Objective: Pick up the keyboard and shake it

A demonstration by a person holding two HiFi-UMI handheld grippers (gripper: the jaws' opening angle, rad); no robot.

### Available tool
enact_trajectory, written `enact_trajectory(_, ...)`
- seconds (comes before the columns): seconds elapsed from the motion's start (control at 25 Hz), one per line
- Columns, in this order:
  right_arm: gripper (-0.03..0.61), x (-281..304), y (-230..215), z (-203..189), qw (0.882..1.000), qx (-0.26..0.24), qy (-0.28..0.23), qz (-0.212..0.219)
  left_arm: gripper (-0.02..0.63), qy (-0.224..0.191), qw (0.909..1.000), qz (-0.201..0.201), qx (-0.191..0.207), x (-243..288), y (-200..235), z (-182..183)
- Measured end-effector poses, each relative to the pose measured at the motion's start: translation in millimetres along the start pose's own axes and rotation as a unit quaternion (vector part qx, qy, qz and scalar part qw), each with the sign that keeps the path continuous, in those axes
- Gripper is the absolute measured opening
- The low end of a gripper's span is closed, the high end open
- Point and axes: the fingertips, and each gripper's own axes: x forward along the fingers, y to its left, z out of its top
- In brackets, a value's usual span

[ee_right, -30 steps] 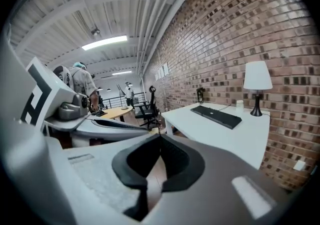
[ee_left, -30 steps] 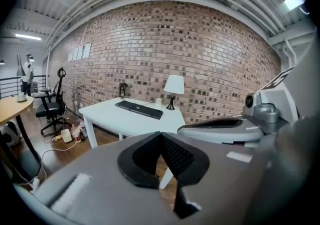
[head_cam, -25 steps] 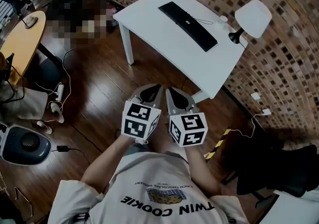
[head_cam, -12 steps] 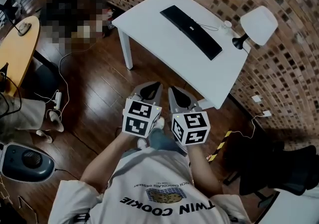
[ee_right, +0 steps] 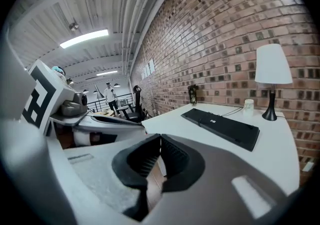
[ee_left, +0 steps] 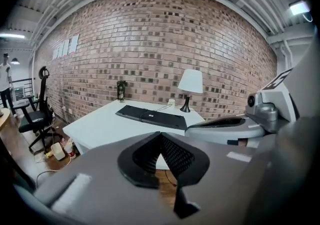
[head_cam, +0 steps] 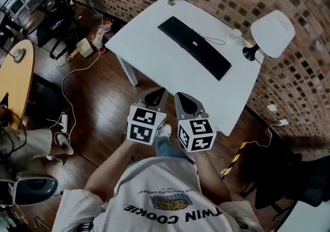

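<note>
**Asker:** Where is the keyboard?

**Describer:** In the head view, the black keyboard (head_cam: 195,48) lies flat on the white table (head_cam: 149,63), in the upper middle of the frame. Its long axis slants from upper left down to lower right, towards the lamp (head_cam: 272,32).

**Asker:** And the tongs?

**Describer:** Both sit at lower centre, side by side, pointing up the frame at the table. The left gripper (head_cam: 156,93) and the right gripper (head_cam: 182,97) are each clenched on nothing. The keyboard is well apart from them, above and slightly right. The right gripper looks somewhat nearer to it.
</note>
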Motion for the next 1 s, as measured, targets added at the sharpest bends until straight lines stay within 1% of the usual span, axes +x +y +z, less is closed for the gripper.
enact_trajectory(0.28,0.000,45.3,-65.4,24.3,1.000,0.025,0.000,-0.012,0.006,0.020,0.9996,-0.013,0.014,76.5,16.6,27.9)
enact_trajectory(0.56,0.001,66.4,-113.4,36.8,0.998,0.047,-0.002,-0.029,0.006,0.023,0.9982,-0.031,0.045,123.9,26.7,51.4)
enact_trajectory(0.8,0.000,73.8,-151.5,37.1,0.996,0.073,-0.002,-0.055,0.006,0.038,0.9949,-0.067,0.064,160.2,31.5,60.8)
enact_trajectory(1.0,0.003,81.9,-185.7,28.9,0.991,0.101,0.007,-0.091,0.006,0.053,0.9910,-0.095,0.078,193.4,56.0,67.8)
